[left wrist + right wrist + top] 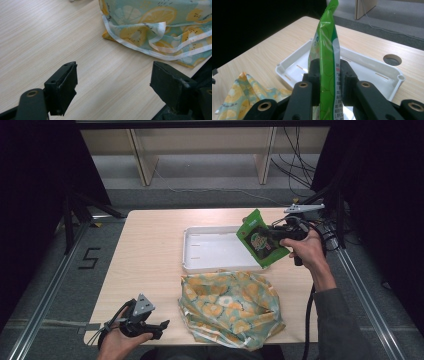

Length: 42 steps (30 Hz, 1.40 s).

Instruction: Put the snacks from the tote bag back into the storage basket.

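Light wood table (150,250): you're holding right gripper (276,234) clamped on green packet (260,242) over white tray (212,251) far-right corner (likely for drop); left gripper (159,326) idling apart at near-left edge.

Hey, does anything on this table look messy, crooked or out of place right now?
The fruit-print cloth bag lies crumpled at the table's near edge, its white-trimmed rim folded over. The green snack packet is clamped in the right gripper above the white tray. Nothing looks spilled or damaged.

Light wooden table (150,255), white tray (200,247) toward the far side, lemon-print cloth (227,307) bunched just before it
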Available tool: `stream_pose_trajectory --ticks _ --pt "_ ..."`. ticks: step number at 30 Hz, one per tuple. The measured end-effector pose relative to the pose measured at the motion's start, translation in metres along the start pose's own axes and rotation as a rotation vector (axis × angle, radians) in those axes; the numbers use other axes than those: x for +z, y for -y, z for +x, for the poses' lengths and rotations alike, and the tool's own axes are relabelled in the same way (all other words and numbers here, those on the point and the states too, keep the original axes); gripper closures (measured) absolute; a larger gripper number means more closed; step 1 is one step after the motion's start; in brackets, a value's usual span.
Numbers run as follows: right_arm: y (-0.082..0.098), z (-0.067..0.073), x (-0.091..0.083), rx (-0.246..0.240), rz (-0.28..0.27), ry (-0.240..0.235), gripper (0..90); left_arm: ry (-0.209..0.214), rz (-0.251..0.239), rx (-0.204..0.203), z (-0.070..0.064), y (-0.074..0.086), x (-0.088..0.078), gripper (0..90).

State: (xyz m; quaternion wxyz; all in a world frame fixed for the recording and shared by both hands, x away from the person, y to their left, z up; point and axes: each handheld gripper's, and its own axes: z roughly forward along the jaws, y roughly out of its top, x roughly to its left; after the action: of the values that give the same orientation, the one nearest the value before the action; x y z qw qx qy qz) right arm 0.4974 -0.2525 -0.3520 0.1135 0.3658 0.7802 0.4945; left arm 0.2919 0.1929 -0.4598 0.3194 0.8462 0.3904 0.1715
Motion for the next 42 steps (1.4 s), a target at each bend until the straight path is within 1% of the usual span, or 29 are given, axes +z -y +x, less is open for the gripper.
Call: stream_pose_trajectory --ticks 1,2,3,4,6,7,8,10,11,13,14,15,17,19,20,21,22,23,24,25,28,30,31,35,36,37,40,41,42 --pt "-0.001 0.001 0.001 0.034 0.026 0.001 75.9 0.001 0.003 0.006 0.001 0.0 0.0 21.1" --pt "0.0 0.0 0.006 0.041 0.009 -0.002 75.8 -0.003 0.002 0.004 0.001 0.001 0.0 21.1" --pt "0.0 -0.001 0.009 0.031 0.012 -0.003 75.9 -0.001 0.003 -0.011 0.001 0.001 0.0 21.1" --pt "0.0 -0.001 0.012 0.036 0.015 0.001 75.9 -0.007 0.0 -0.018 0.001 0.001 0.0 21.0" --pt "-0.002 -0.002 0.017 0.025 0.018 0.016 75.8 -0.009 -0.002 -0.003 0.002 0.001 -0.001 21.0" --pt "-0.002 0.0 0.021 0.055 0.017 0.004 75.8 -0.006 0.011 0.013 0.004 0.001 -0.002 20.9" --pt "-0.003 0.0 0.024 0.056 0.021 0.003 75.9 -0.009 -0.004 -0.002 0.003 0.001 -0.001 20.9" --pt "-0.005 -0.001 0.031 0.048 0.021 0.004 75.9 -0.007 -0.011 -0.008 0.002 0.002 -0.001 20.9" --pt "-0.005 0.0 0.034 0.068 0.02 0.008 75.9 -0.01 -0.002 -0.015 0.001 0.001 -0.001 20.9" --pt "-0.007 0.0 0.04 0.07 0.029 0.01 75.8 -0.006 0.001 -0.009 0.001 0.001 -0.001 20.9" --pt "-0.008 -0.002 0.043 0.056 0.027 0.017 75.8 0.001 0.001 -0.013 0.001 0.001 -0.001 20.9" --pt "-0.008 -0.002 0.047 0.069 0.024 0.023 75.8 -0.003 -0.002 -0.014 0.001 0.001 -0.001 20.9" --pt "-0.009 -0.005 0.053 0.069 0.037 0.025 75.8 -0.001 -0.001 -0.012 0.001 0.001 -0.001 20.9" --pt "-0.009 -0.005 0.058 0.102 0.039 0.026 75.8 0.005 0.011 0.002 0.002 0.001 -0.002 20.9" --pt "-0.009 -0.007 0.061 0.095 0.032 0.034 75.8 0.005 0.007 -0.003 0.001 0.001 -0.002 20.9" --pt "-0.009 -0.008 0.064 0.108 0.033 0.039 75.8 0.0 -0.009 -0.011 0.001 0.002 0.0 21.0" --pt "-0.01 -0.008 0.065 0.128 0.044 0.042 75.8 -0.002 -0.006 -0.005 0.001 0.001 -0.001 20.9" --pt "-0.01 -0.01 0.068 0.116 0.041 0.045 75.8 -0.004 -0.005 0.005 0.001 0.001 -0.001 21.0" --pt "-0.01 -0.011 0.071 0.123 0.045 0.05 75.8 -0.002 -0.008 0.009 0.001 0.001 0.0 21.0" --pt "-0.01 -0.011 0.073 0.142 0.054 0.055 75.8 -0.001 -0.007 0.004 0.001 0.001 0.0 20.9" --pt "-0.011 -0.017 0.082 0.127 0.055 0.068 75.8 0.002 -0.007 -0.005 0.0 0.001 0.0 21.0" --pt "-0.012 -0.016 0.088 0.159 0.062 0.07 75.8 0.004 -0.007 -0.005 0.0 0.001 0.001 20.9" --pt "-0.012 -0.017 0.091 0.151 0.056 0.073 75.8 0.005 -0.005 -0.002 0.0 0.001 0.0 20.9" --pt "-0.013 -0.019 0.104 0.178 0.065 0.075 75.8 0.009 -0.006 -0.005 0.0 0.001 0.0 21.0" --pt "-0.013 -0.021 0.106 0.164 0.068 0.082 75.8 0.009 -0.006 -0.006 0.0 0.001 0.0 21.0" --pt "-0.014 -0.018 0.108 0.207 0.081 0.078 75.8 0.007 -0.007 -0.001 0.0 0.001 0.0 20.9" --pt "-0.015 -0.02 0.114 0.182 0.068 0.091 75.8 0.012 0.003 0.008 0.0 0.001 -0.001 21.0" --pt "-0.015 -0.02 0.116 0.193 0.064 0.089 75.8 0.01 0.0 0.013 0.0 0.001 -0.001 20.9" --pt "-0.015 -0.018 0.118 0.223 0.07 0.087 75.8 0.009 -0.004 0.019 0.0 0.001 -0.001 20.9"
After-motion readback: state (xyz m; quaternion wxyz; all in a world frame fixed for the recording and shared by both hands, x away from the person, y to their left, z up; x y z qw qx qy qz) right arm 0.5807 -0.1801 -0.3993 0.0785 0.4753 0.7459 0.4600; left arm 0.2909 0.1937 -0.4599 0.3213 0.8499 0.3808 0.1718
